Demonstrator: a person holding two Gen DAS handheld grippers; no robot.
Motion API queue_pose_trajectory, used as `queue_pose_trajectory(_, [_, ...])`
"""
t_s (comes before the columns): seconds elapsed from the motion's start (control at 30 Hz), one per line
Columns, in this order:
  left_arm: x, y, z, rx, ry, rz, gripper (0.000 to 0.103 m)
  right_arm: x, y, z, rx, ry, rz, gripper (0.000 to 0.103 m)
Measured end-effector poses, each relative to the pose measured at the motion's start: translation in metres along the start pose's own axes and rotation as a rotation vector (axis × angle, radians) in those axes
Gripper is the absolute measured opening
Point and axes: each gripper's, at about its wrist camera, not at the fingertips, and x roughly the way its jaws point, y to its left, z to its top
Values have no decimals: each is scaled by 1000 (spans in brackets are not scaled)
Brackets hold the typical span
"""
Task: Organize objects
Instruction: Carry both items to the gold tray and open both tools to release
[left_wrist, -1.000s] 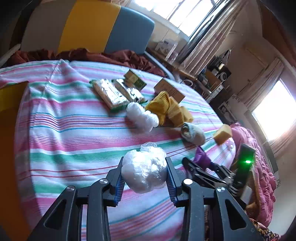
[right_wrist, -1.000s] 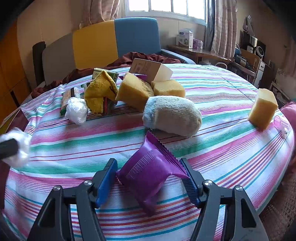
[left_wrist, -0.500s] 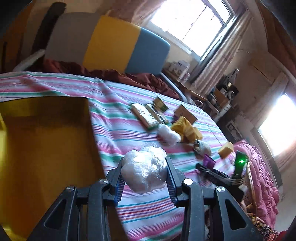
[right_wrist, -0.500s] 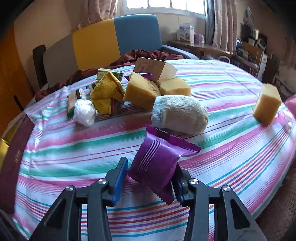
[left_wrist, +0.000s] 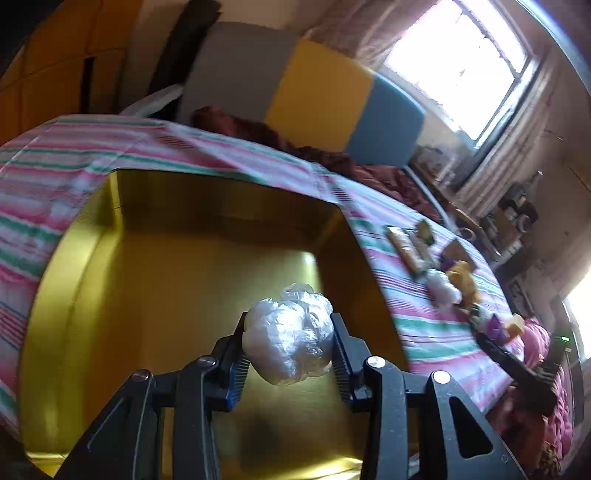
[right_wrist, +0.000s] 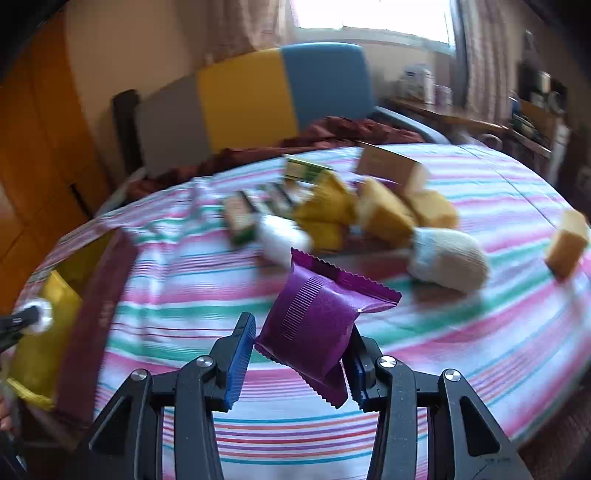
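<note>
Striped cloth (right_wrist: 461, 332) in pink, green and white spread over a round table, with a grey, yellow and blue chair back (right_wrist: 258, 99) behind it and a dark red blanket (right_wrist: 332, 133) bunched along the far edge. Yellow box (left_wrist: 166, 295) open at the near left side of the table, gold inside, seen from above in the left wrist view and edge-on with a dark red outer wall in the right wrist view. Clustered near the middle of the cloth: a brown carton (right_wrist: 391, 166), a green packet (right_wrist: 303, 171), flat wrapped bars (right_wrist: 240, 218), yellow sponge pieces (right_wrist: 384, 214), a folded yellow cloth (right_wrist: 325, 210), a rolled grey sock (right_wrist: 447, 258) and a white plastic bundle (right_wrist: 284, 240), all blurred. Well apart to the right, one more sponge block (right_wrist: 567, 240) near the table edge. Left tool (left_wrist: 288, 347) clenched on a ball of clear plastic wrap (left_wrist: 288, 339), both pads pressing its sides, held above the open box and clear of its floor. Right tool (right_wrist: 303, 350) clenched on a purple snack packet (right_wrist: 317, 317), packet tilted, its crimped top edge up and right, lifted off the striped cloth near the front of the table. At the far left of the right wrist view, the tip of the left tool with its plastic ball over the box.
</note>
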Motion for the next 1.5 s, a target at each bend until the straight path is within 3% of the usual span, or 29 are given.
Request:
queue_pose_trajectory(0.27, [13, 40, 23, -71, 46, 127, 39, -11, 72, 9, -130, -14, 143, 46])
queue_pose_trajectory(0.47, [26, 64, 50, -126, 46, 178, 41, -13, 126, 13, -212, 6, 252, 46])
queue_pose_trajectory(0.63, [36, 92, 74, -211, 25, 272, 54, -16, 160, 12, -284, 10, 300, 46])
queue_pose_trajectory(0.77, [37, 111, 83, -293, 19, 240, 65, -19, 179, 10, -326, 17, 328, 46])
queue_pose_trajectory(1.0, [6, 100, 70, -260, -48, 239, 65, -9, 203, 9, -374, 71, 375, 46])
queue_pose_trajectory(1.17, [-21, 96, 42, -269, -86, 241, 65, 8, 230, 10, -397, 127, 406, 46])
queue_pose_trajectory(1.5, [-49, 88, 24, -279, -122, 265, 65, 70, 294, 23, -450, 304, 411, 46])
